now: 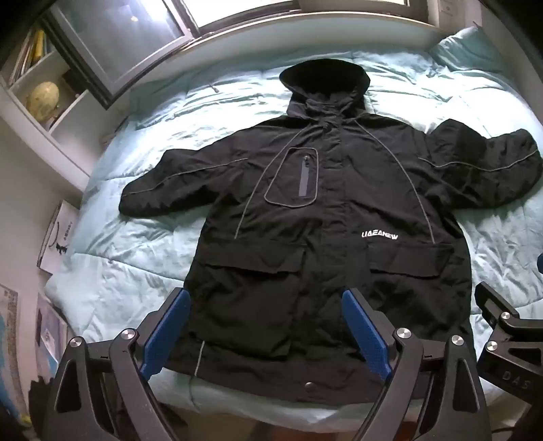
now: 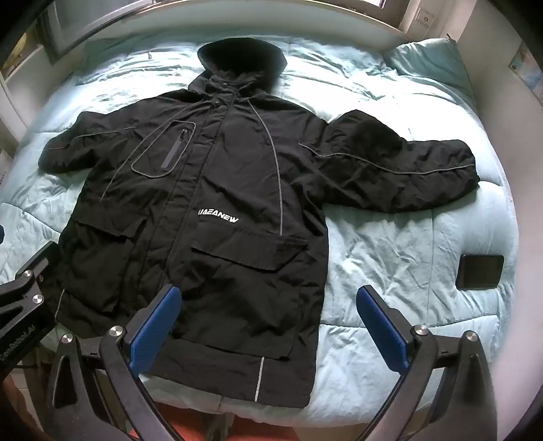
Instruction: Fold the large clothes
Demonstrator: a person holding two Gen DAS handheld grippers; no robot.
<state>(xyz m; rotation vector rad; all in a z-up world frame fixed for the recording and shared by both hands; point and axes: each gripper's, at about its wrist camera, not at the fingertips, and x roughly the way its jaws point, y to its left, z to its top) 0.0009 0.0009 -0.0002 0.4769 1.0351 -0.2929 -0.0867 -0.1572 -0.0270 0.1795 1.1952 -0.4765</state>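
Note:
A large black hooded jacket [image 1: 322,217] lies flat, front up, on a light blue quilt [image 1: 142,257], both sleeves spread sideways and the hood toward the window. It also shows in the right wrist view [image 2: 210,203]. My left gripper [image 1: 268,325] is open and empty, hovering above the jacket's lower left hem. My right gripper [image 2: 271,322] is open and empty, above the jacket's lower right hem and the quilt [image 2: 390,244] beside it. Part of the right gripper's body [image 1: 502,322] shows at the left view's right edge.
A dark phone-like slab [image 2: 480,271] lies on the quilt at the right. A pillow [image 2: 431,64] sits at the far right corner. A window [image 1: 142,30] is behind the bed, shelves with a globe [image 1: 42,98] at the left. The bed's near edge is below the hem.

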